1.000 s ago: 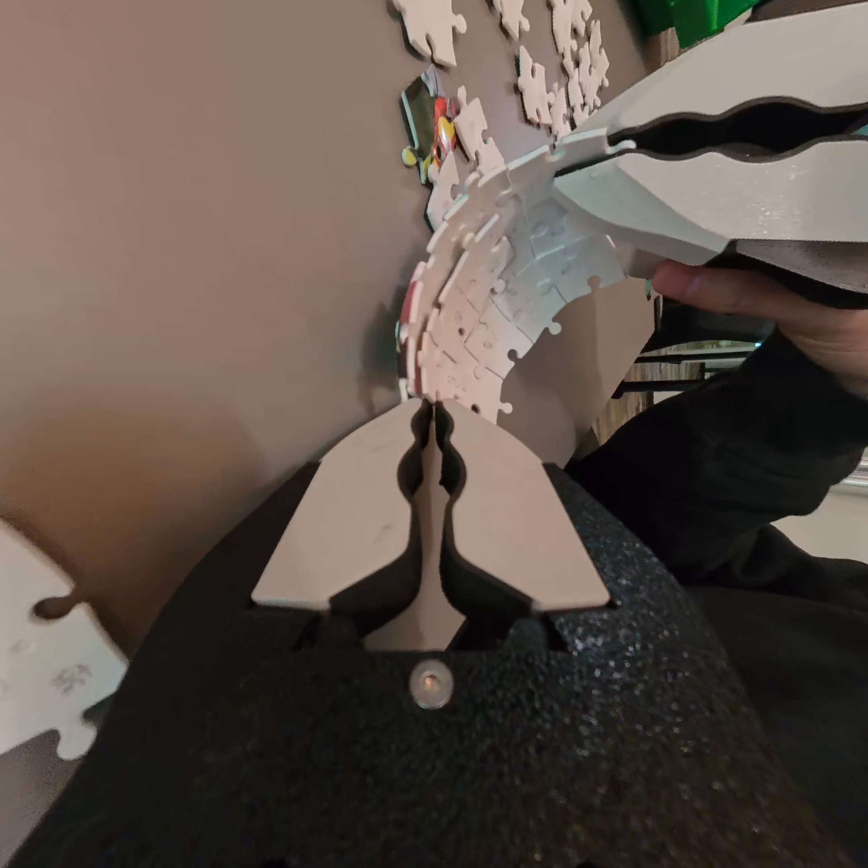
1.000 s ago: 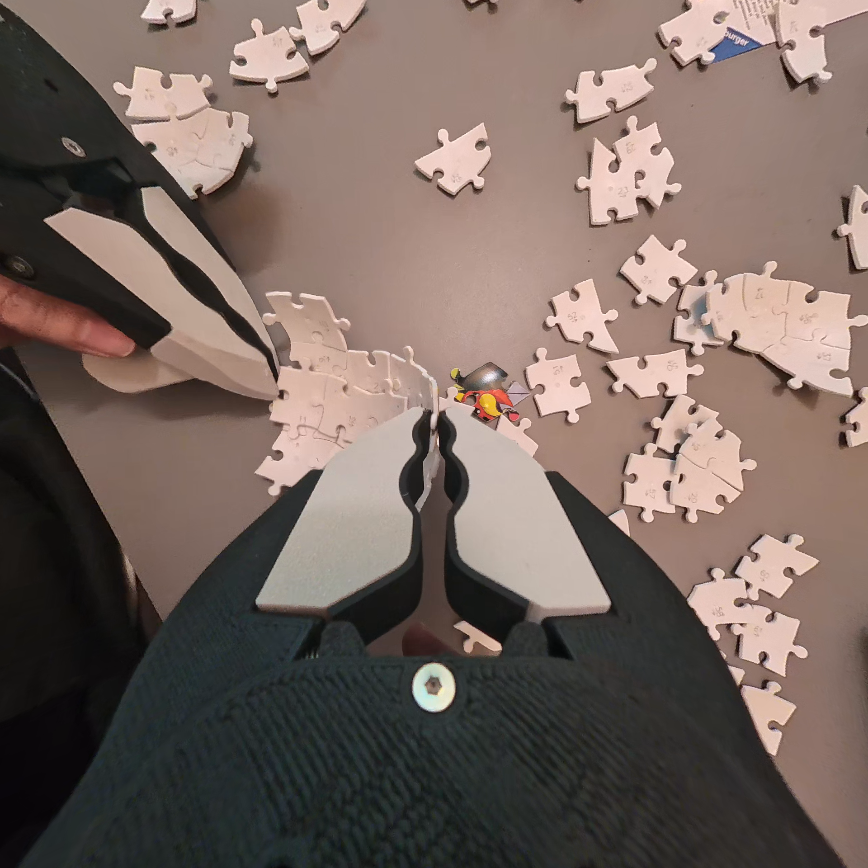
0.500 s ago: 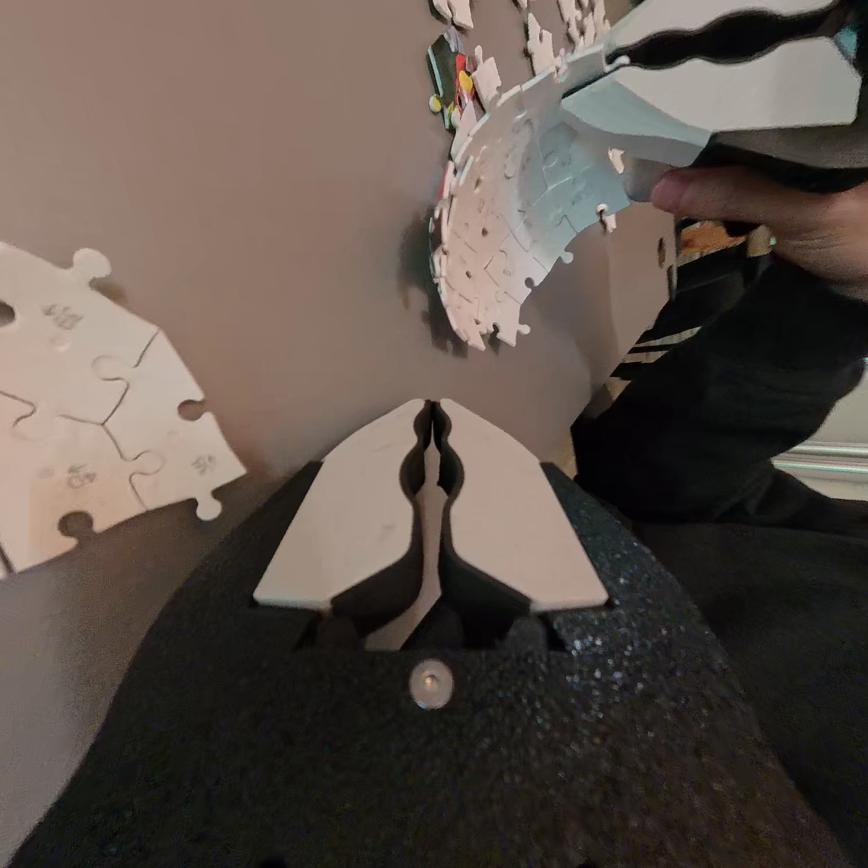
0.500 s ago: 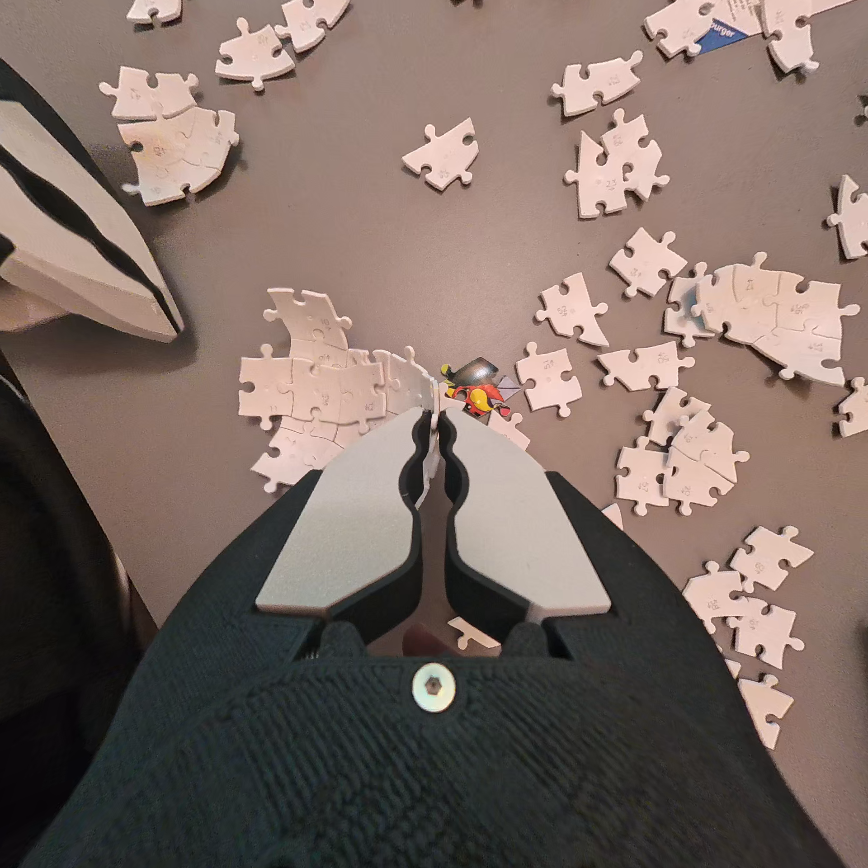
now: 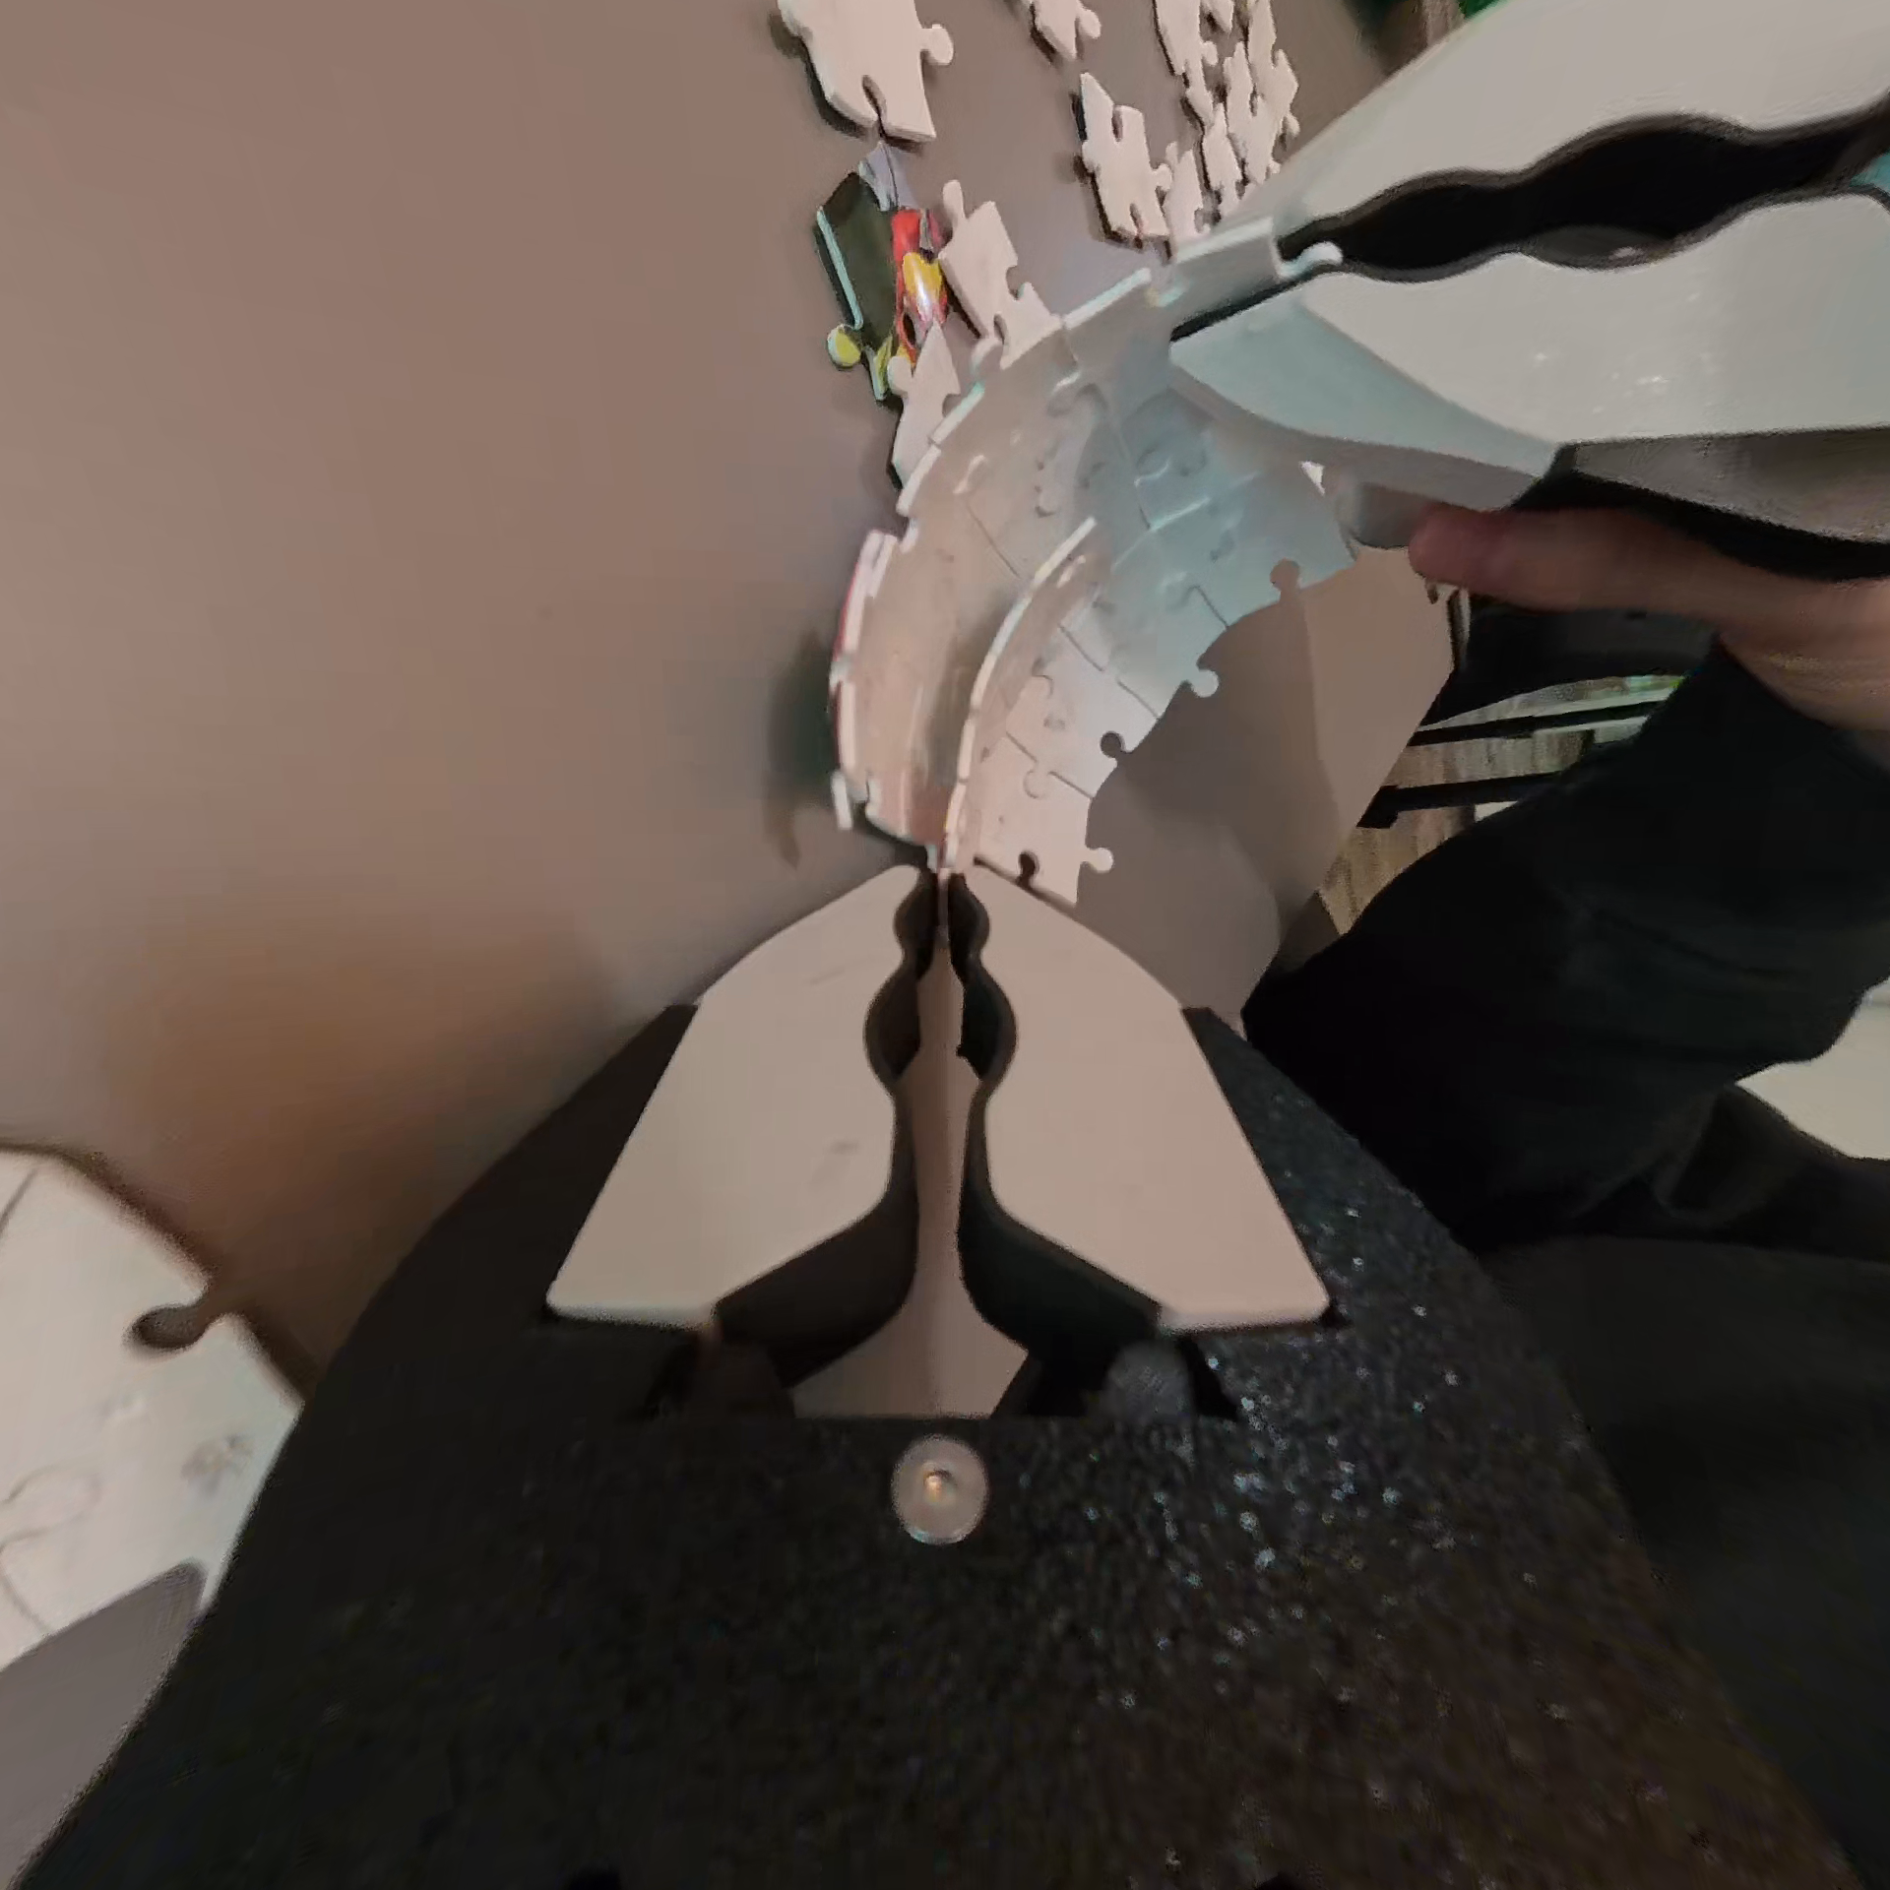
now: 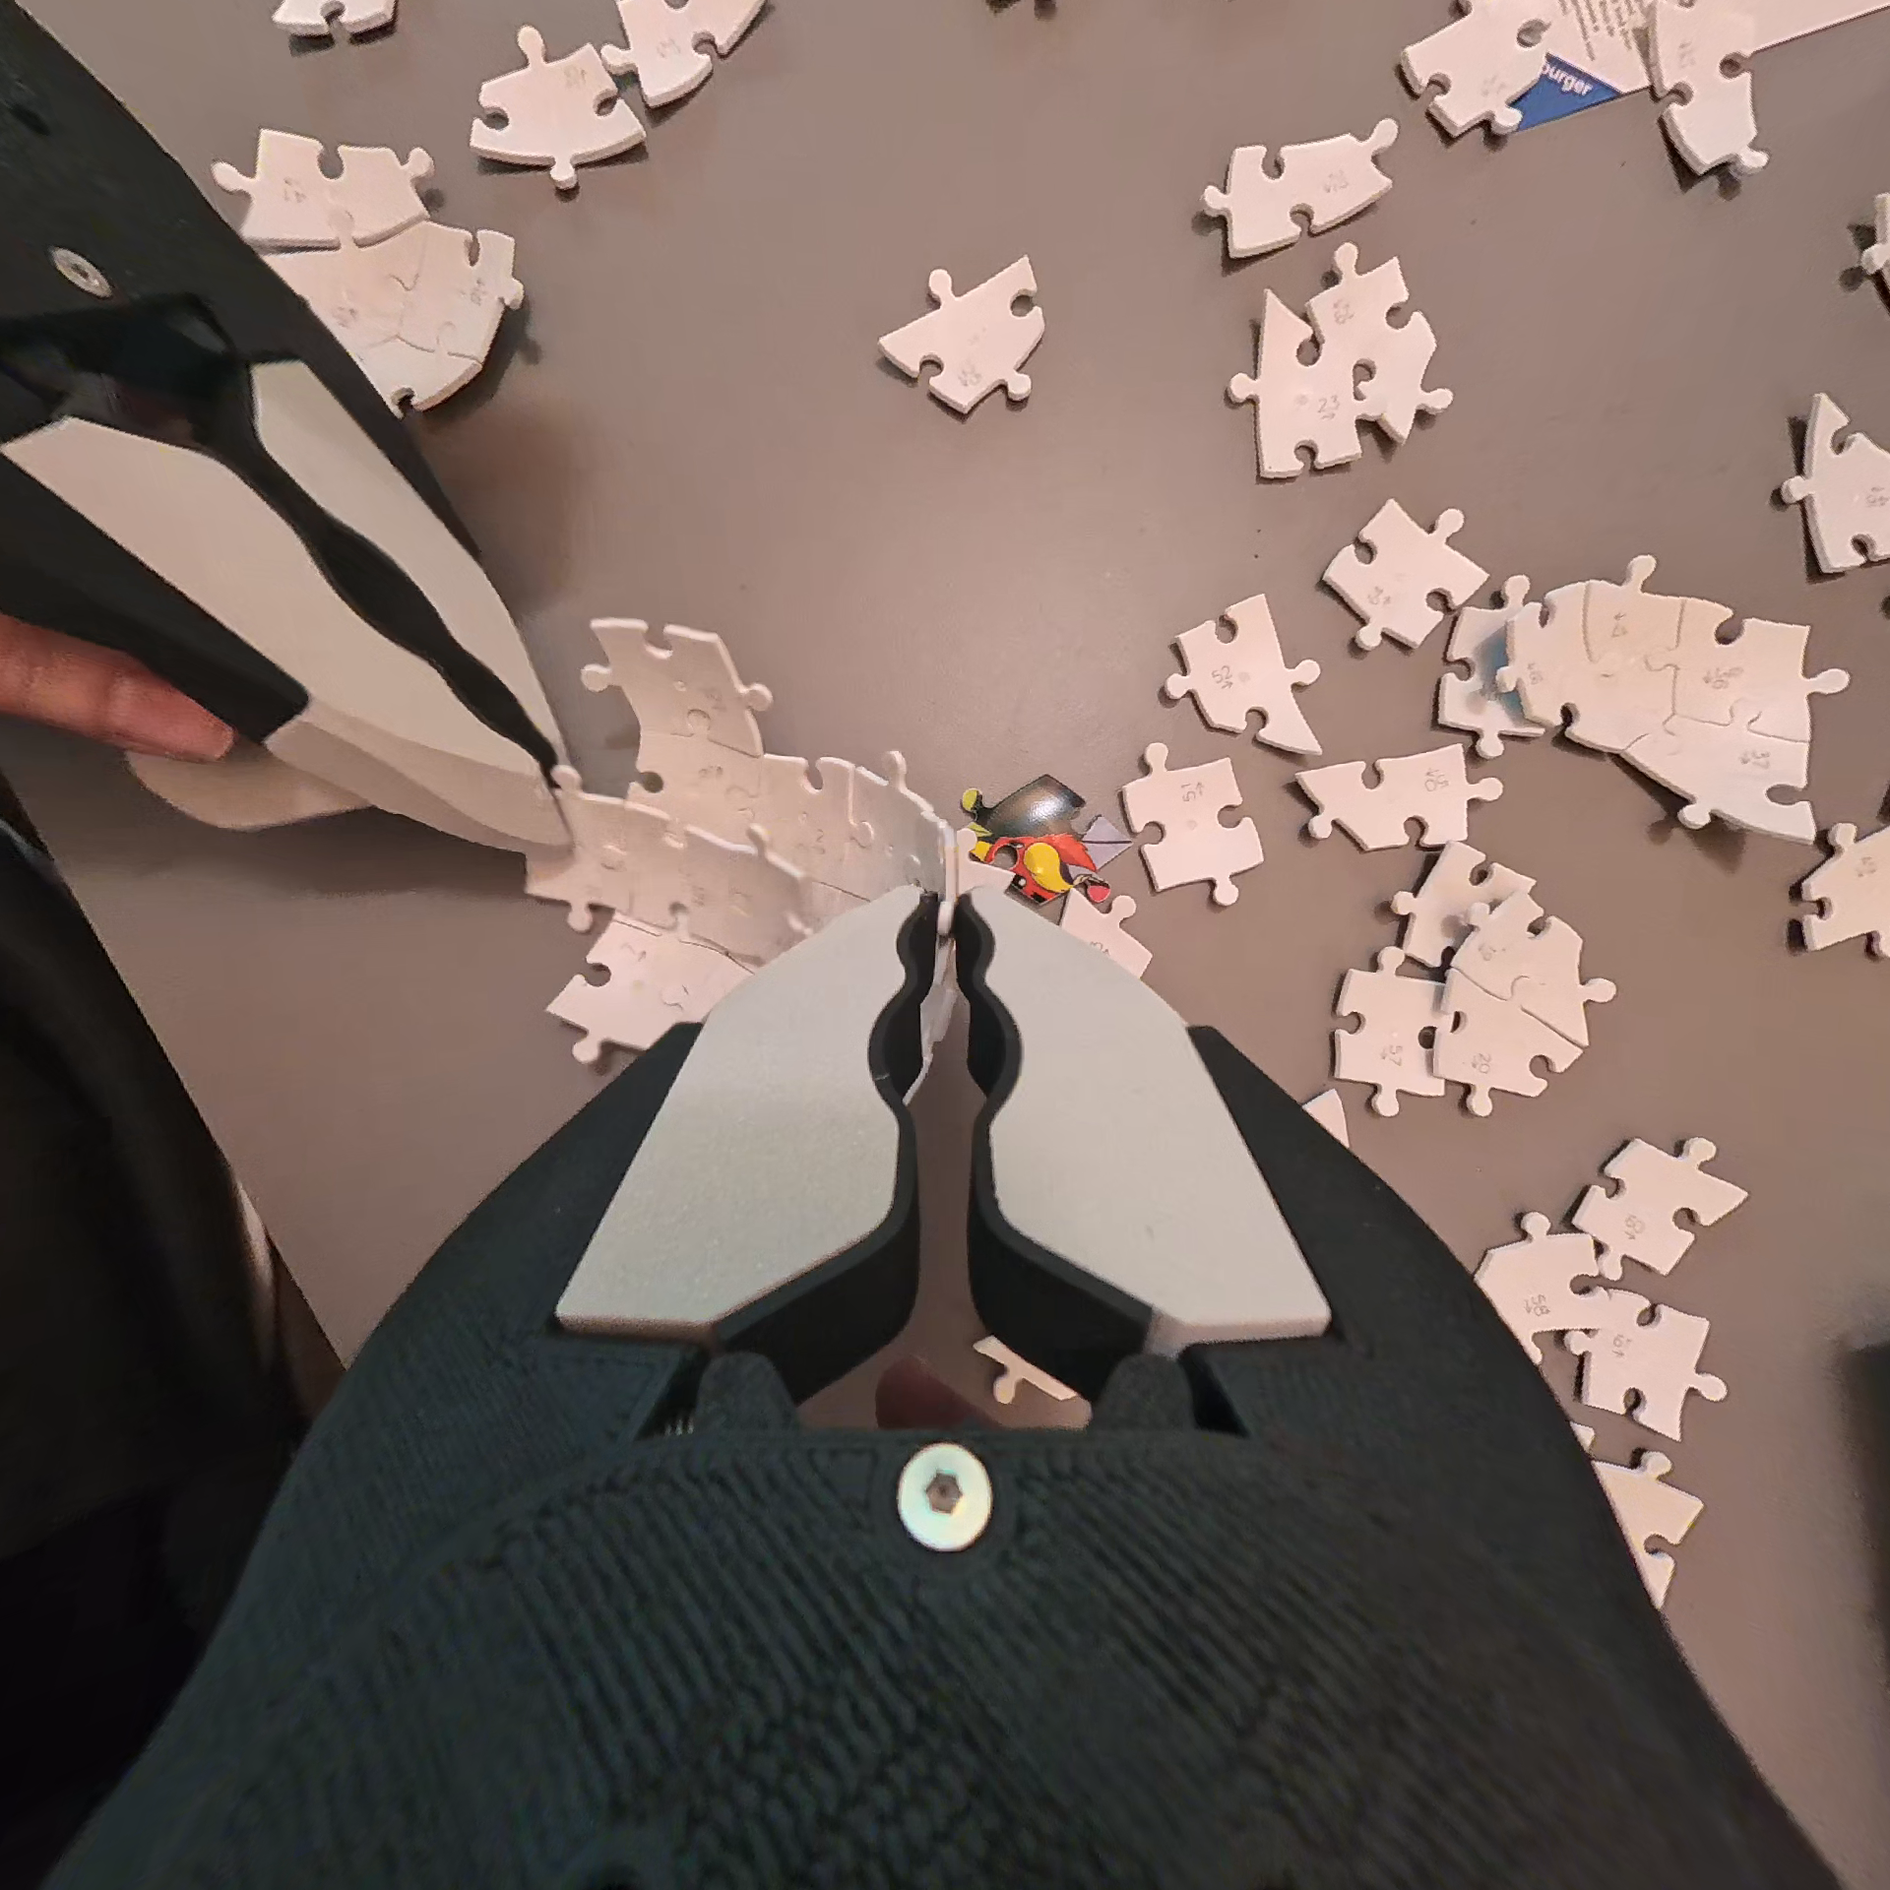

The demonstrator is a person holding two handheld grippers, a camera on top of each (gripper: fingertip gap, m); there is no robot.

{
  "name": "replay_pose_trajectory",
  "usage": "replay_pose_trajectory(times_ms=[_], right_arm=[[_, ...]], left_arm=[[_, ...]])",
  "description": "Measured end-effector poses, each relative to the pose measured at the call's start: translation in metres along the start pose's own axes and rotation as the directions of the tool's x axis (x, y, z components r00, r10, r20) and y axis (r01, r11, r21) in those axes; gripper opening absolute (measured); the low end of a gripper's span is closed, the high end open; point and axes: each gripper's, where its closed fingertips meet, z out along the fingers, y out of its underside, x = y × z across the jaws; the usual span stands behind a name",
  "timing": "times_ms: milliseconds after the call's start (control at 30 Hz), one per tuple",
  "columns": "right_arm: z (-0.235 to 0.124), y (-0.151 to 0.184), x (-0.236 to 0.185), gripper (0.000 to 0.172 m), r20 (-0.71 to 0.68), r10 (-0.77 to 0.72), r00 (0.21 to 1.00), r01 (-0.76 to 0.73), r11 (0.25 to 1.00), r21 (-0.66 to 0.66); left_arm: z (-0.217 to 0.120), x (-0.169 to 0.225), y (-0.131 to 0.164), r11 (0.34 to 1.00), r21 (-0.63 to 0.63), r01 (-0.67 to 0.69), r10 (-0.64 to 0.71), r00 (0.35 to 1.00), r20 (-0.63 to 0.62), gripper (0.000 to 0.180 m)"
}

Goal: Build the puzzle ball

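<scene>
Joined puzzle pieces, white side up, form a curved sheet (image 6: 716, 849) that is gripped at both ends. In the right wrist view the right gripper (image 6: 946, 905) is closed on the sheet's edge, a thin white rim being pinched between its dark pads at 12 o'clock from the gripper body. From there the sheet arcs away toward 9 o'clock, where the left gripper (image 6: 552, 788) is seen with its tips closed on a knob at the far end. In the left wrist view the left gripper (image 5: 941, 885) has its fingers nearly together, the sheet's lower corner (image 5: 982, 818) being met right at the tips; the sheet rises toward 1 o'clock, up to the right gripper's grey fingers (image 5: 1432, 409). A printed piece in black, red and yellow (image 6: 1033, 839) lies face up on the grey table (image 6: 818, 491), just beside the right fingertips at 1 o'clock. Loose white pieces (image 6: 1401, 798) are scattered from 12 to 4 o'clock
</scene>
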Motion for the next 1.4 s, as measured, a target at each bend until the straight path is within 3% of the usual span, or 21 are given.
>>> replay_pose_trajectory(times_ms=[167,333,633,800,933,1400], right_arm=[[0.001,-0.001,0.000,0.003,0.007,-0.005,1.000,0.005,1.000,0.003],[0.003,-0.001,-0.003,0.003,0.027,-0.002,1.000,0.002,1.000,0.008],[0.003,0.002,-0.005,0.003,0.064,0.002,0.998,-0.003,1.000,0.007],[0.003,0.004,-0.010,0.003,0.116,-0.002,0.993,0.001,1.000,0.010],[0.004,0.006,-0.012,0.003,0.139,-0.008,0.990,0.008,1.000,0.003],[0.004,0.007,-0.012,0.003,0.140,-0.011,0.990,0.010,1.000,0.003]], left_arm=[[-0.022,0.004,-0.008,0.992,0.078,-0.103,0.100,0.994,0.033,0.001],[-0.047,0.006,-0.041,0.961,0.221,-0.169,0.146,0.982,0.119,0.001],[-0.032,0.005,-0.063,0.939,0.181,-0.292,0.276,0.955,0.109,0.001],[-0.048,-0.027,-0.069,0.943,0.166,-0.290,0.251,0.943,0.217,0.001],[-0.054,-0.061,-0.066,0.902,0.009,-0.432,0.388,0.820,0.421,0.001],[-0.055,-0.066,-0.067,0.768,-0.296,-0.568,0.629,0.581,0.517,0.003]])
